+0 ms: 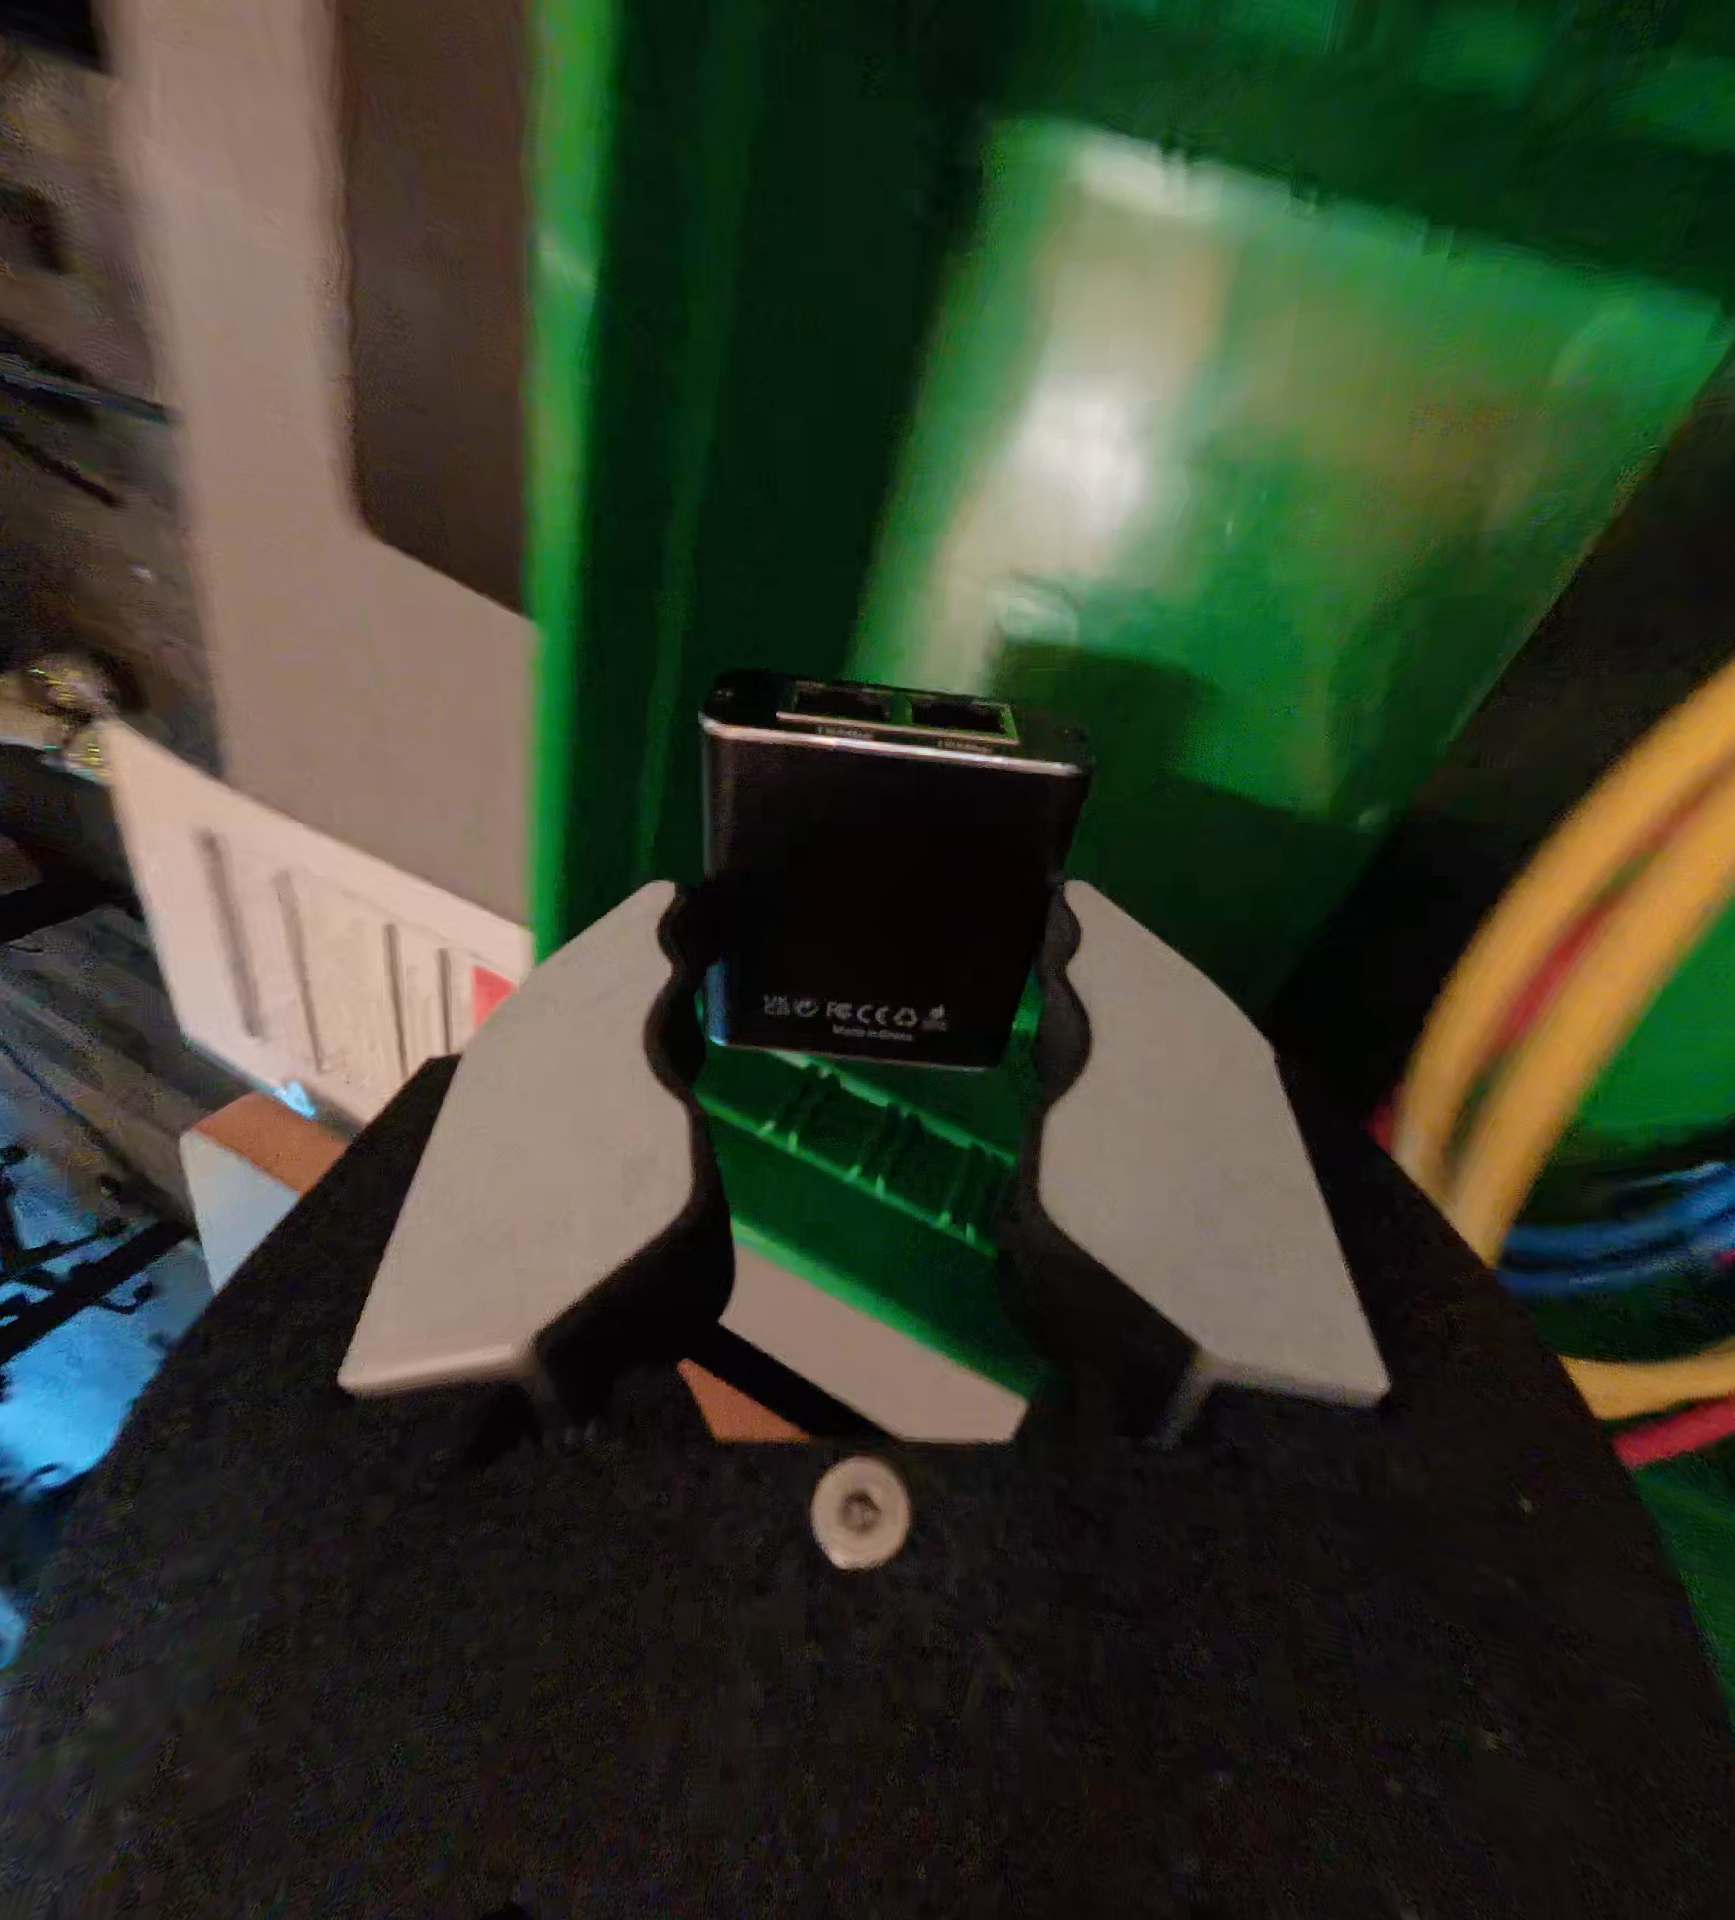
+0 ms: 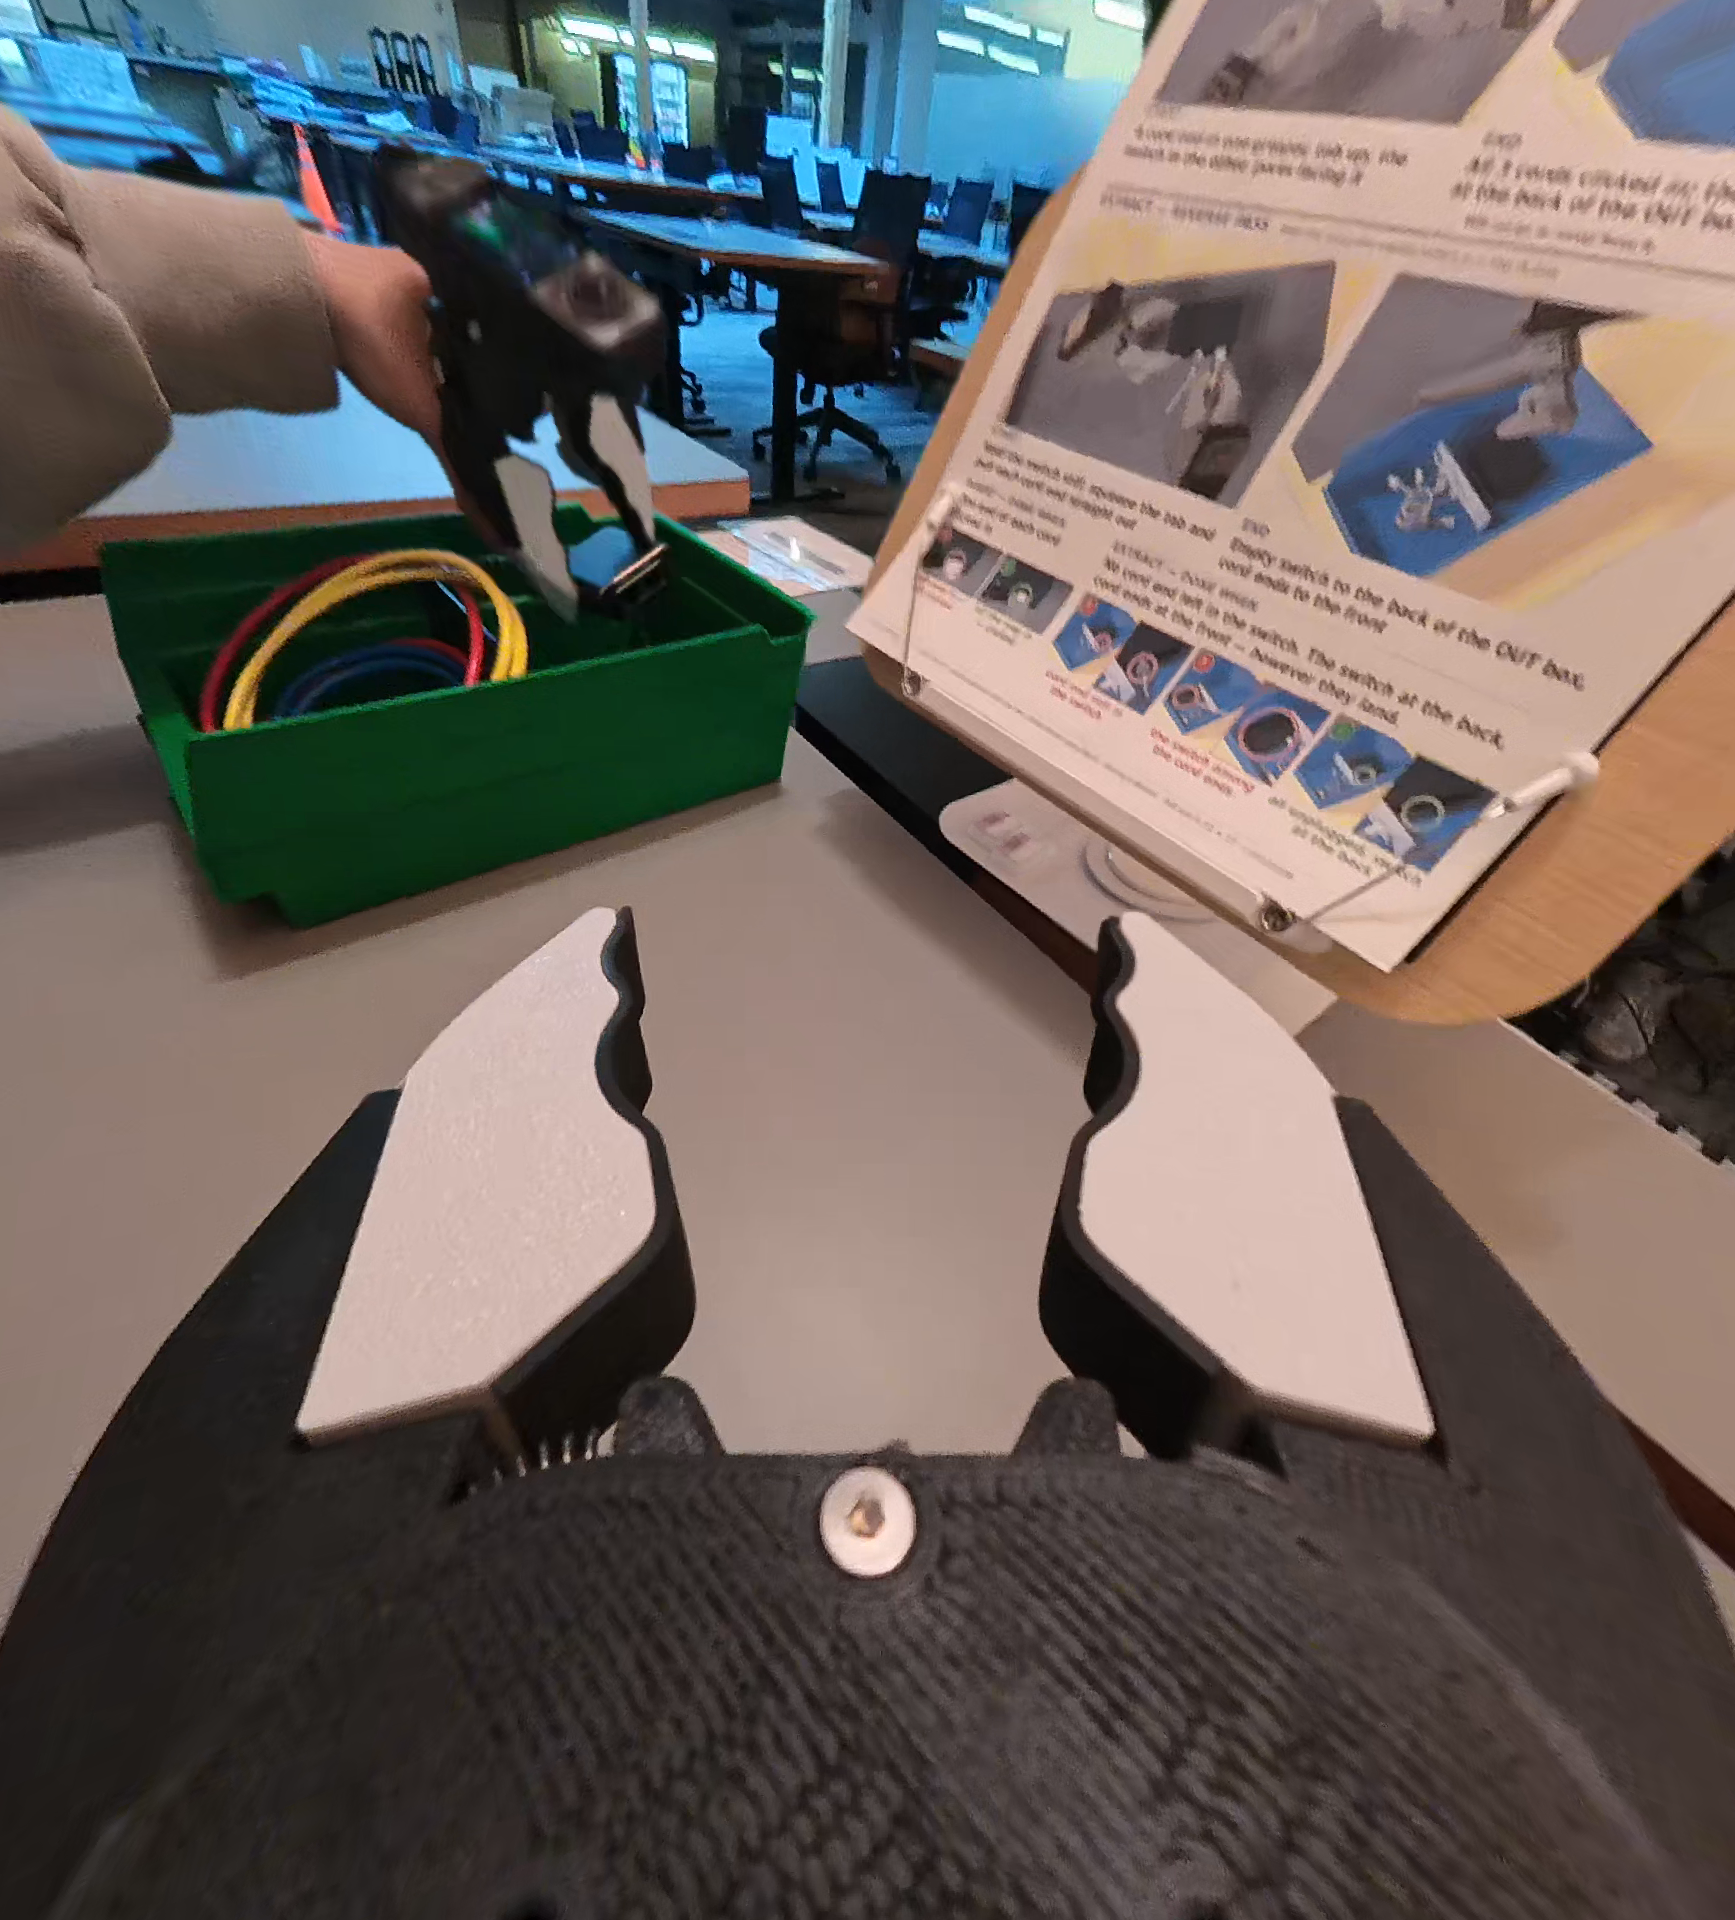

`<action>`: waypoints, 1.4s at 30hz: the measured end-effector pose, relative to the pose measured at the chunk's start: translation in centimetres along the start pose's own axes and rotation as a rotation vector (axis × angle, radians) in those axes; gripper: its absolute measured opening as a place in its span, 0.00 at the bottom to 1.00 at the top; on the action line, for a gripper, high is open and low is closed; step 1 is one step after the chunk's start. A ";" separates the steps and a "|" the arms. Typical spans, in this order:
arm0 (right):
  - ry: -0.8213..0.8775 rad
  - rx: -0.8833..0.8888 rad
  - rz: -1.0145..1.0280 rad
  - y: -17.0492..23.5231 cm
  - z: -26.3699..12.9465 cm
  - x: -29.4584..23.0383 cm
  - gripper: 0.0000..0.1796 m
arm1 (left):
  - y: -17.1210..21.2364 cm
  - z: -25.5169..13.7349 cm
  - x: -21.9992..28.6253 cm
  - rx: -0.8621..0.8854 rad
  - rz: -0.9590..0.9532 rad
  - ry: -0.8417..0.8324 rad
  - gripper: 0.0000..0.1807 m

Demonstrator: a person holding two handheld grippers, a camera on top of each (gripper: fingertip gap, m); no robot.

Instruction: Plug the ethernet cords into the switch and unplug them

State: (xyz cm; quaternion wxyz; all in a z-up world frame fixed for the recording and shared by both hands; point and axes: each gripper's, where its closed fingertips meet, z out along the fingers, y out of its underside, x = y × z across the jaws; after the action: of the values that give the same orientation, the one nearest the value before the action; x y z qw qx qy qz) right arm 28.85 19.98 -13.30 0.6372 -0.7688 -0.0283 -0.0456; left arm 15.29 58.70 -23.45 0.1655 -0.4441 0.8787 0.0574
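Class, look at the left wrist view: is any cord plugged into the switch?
No: the switch shows both visible ports empty, held between the left tongs.

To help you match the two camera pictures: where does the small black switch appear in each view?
Left wrist view: switch at centre, gripped between the near jaws.
Right wrist view: switch upper left of centre, held by the far gripper over the green bin.
Shared landmark: the coloured cords.

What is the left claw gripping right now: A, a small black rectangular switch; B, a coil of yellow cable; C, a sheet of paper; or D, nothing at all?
A: in the left wrist view the left claw is shut on the small black rectangular switch, its two ports facing away, above the green plastic bin.
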 end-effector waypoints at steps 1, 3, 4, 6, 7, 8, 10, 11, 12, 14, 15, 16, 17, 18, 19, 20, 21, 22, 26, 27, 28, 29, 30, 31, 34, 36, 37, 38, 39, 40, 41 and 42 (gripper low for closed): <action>-0.004 0.019 -0.009 -0.5 0.1 -0.4 0.46 | -0.9 -2.1 -0.6 0.077 -0.061 -0.034 0.34; -0.029 0.051 -0.020 -1.5 0.5 -1.5 0.46 | -3.7 -6.6 -0.1 0.283 -0.186 -0.018 0.34; -0.051 0.065 -0.027 -1.9 0.9 -2.4 0.46 | -5.5 -9.0 1.0 0.402 -0.241 0.036 0.34; -0.091 0.088 -0.055 -2.7 1.6 -4.2 0.46 | -9.4 -14.0 3.5 0.669 -0.358 0.143 0.34; -0.098 0.105 -0.071 -3.2 2.0 -5.0 0.46 | -11.4 -16.6 5.1 0.811 -0.408 0.231 0.34; -0.099 0.132 -0.085 -3.9 2.3 -5.9 0.47 | -13.2 -19.1 6.9 0.951 -0.458 0.328 0.34; -0.081 0.201 -0.111 -5.6 2.8 -7.5 0.46 | -16.2 -23.4 10.2 1.206 -0.546 0.498 0.34; -0.048 0.242 -0.130 -6.5 2.9 -8.1 0.46 | -17.3 -25.2 12.0 1.314 -0.569 0.579 0.34; -0.017 0.282 -0.162 -7.4 2.8 -8.7 0.46 | -18.3 -26.4 13.6 1.399 -0.594 0.643 0.34; -0.001 0.342 -0.222 -8.7 2.6 -10.5 0.45 | -20.1 -28.0 16.5 1.523 -0.641 0.746 0.34; 0.002 0.367 -0.248 -9.3 2.4 -11.3 0.44 | -20.8 -28.6 17.8 1.588 -0.660 0.797 0.34; 0.002 0.385 -0.278 -9.7 2.1 -12.0 0.43 | -21.4 -29.2 18.9 1.649 -0.694 0.840 0.34; -0.010 0.398 -0.308 -9.9 1.9 -12.8 0.42 | -22.0 -29.5 19.6 1.696 -0.741 0.882 0.34; 0.003 0.414 -0.331 -10.2 1.7 -13.2 0.42 | -22.5 -29.6 20.3 1.729 -0.784 0.920 0.34; 0.043 0.432 -0.346 -10.5 1.3 -13.0 0.41 | -23.0 -29.7 21.0 1.752 -0.805 0.947 0.34; 0.066 0.449 -0.365 -10.8 0.8 -13.0 0.39 | -23.5 -29.6 21.6 1.764 -0.818 0.964 0.34; 0.058 0.469 -0.387 -11.1 0.4 -13.3 0.36 | -24.0 -29.4 22.1 1.771 -0.845 0.974 0.34; 0.040 0.488 -0.412 -11.2 0.0 -13.7 0.29 | -24.4 -29.4 22.4 1.777 -0.866 0.986 0.34; 0.093 0.551 -0.557 -11.7 -2.2 -13.4 0.14 | -25.2 -30.2 24.1 1.788 -0.836 1.056 0.34; 0.092 0.554 -0.585 -11.8 -2.6 -13.4 0.14 | -25.2 -30.3 24.3 1.781 -0.830 1.044 0.33; 0.093 0.548 -0.615 -11.8 -2.9 -13.3 0.14 | -25.1 -30.3 24.1 1.775 -0.842 1.012 0.34; 0.080 0.541 -0.647 -11.8 -3.1 -13.3 0.14 | -24.7 -30.4 23.6 1.781 -0.864 0.969 0.37; 0.048 0.531 -0.684 -11.6 -3.3 -13.5 0.14 | -24.0 -30.6 22.9 1.790 -0.879 0.931 0.38; 0.004 0.511 -0.724 -11.3 -3.3 -13.9 0.14 | -23.4 -30.7 22.5 1.783 -0.879 0.903 0.38; -0.060 0.444 -0.816 -10.5 -3.3 -14.7 0.14 | -22.8 -30.0 23.5 1.605 -0.756 0.858 0.37; -0.121 0.441 -0.832 -10.3 -3.5 -15.5 0.14 | -22.9 -29.4 25.3 1.455 -0.656 0.899 0.43; -0.156 0.438 -0.830 -10.1 -3.6 -16.0 0.14 | -22.9 -29.2 25.9 1.409 -0.631 0.917 0.45; -0.195 0.434 -0.824 -10.0 -3.7 -16.4 0.14 | -22.8 -29.0 26.4 1.370 -0.613 0.925 0.43; -0.232 0.434 -0.824 -9.8 -3.9 -16.8 0.14 | -22.8 -28.6 26.7 1.341 -0.603 0.922 0.38; -0.248 0.432 -0.830 -9.7 -4.0 -17.1 0.14 | -22.7 -28.5 26.9 1.338 -0.593 0.927 0.37; -0.255 0.431 -0.832 -9.7 -4.0 -17.2 0.14 | -22.6 -28.5 27.1 1.344 -0.587 0.938 0.37; -0.279 0.428 -0.825 -9.7 -4.2 -17.4 0.14 | -22.5 -28.5 27.4 1.338 -0.580 0.953 0.37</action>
State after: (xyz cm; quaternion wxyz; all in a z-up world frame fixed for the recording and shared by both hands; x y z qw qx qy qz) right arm 10.39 17.93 -4.94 0.7000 -0.5439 -0.4246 -0.1841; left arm 11.38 17.33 -5.05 0.0145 -0.4365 0.5557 -0.7074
